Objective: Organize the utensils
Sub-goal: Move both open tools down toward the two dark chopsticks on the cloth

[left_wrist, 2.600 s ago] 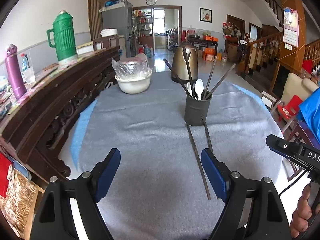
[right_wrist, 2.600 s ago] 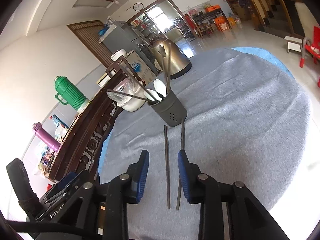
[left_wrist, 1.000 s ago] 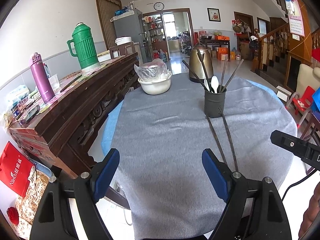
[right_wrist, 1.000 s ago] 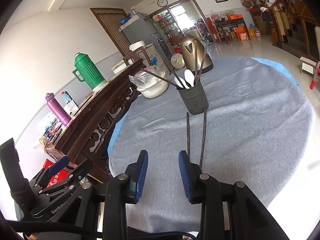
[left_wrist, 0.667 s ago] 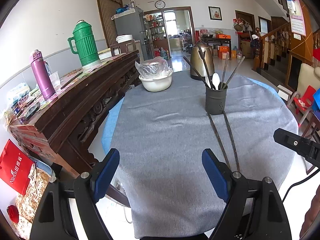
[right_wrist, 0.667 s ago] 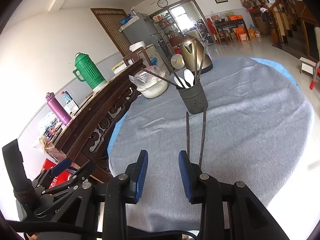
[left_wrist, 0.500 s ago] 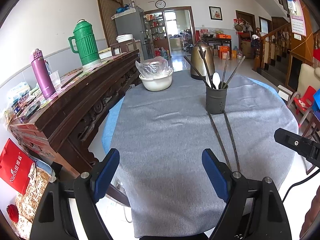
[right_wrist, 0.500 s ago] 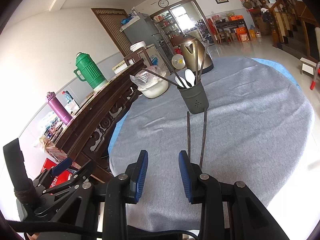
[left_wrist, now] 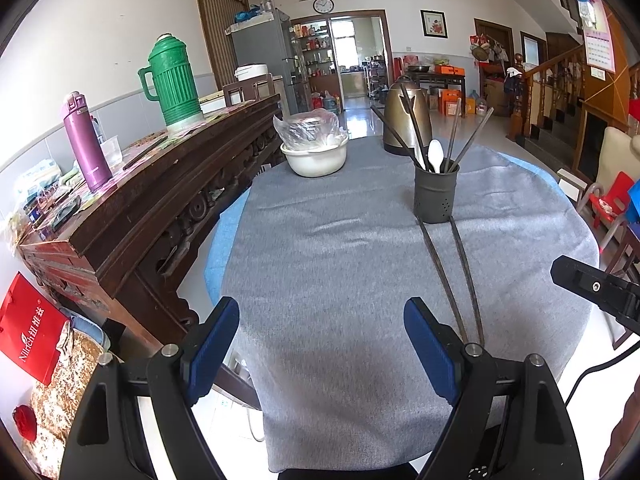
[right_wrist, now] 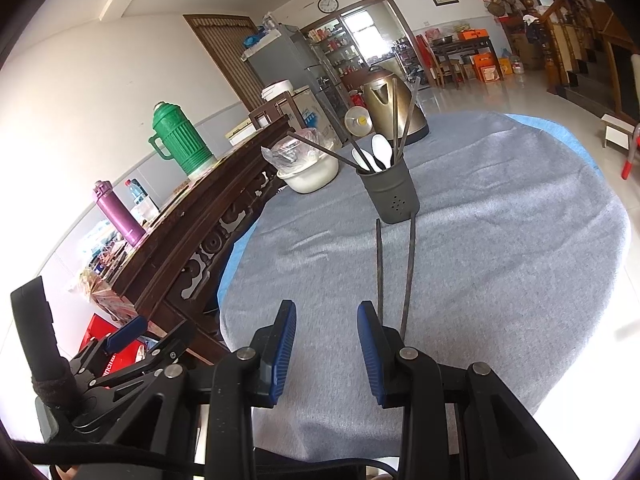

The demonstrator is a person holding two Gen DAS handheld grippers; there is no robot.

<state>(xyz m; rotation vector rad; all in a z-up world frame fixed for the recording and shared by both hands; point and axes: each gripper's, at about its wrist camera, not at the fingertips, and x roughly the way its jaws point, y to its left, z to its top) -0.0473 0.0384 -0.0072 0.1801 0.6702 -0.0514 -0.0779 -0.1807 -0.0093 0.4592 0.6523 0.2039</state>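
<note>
Currently on your grey tablecloth [left_wrist: 340, 264]: one dark perforated utensil holder [left_wrist: 435, 197], upright, holding chopsticks and white spoons [left_wrist: 434, 155]. Two loose chopsticks [left_wrist: 460, 272] lie flat on the near side of the holder, far tips almost at its base. Behind the holder: brass kettle [left_wrist: 406, 118]; to its left, white bowl [left_wrist: 314, 159] with plastic bag. Your left gripper [left_wrist: 320, 344]: fingers wide apart, empty. Your right gripper [right_wrist: 326, 350]: fingers half parted, empty, just short of the chopsticks' near ends.
</note>
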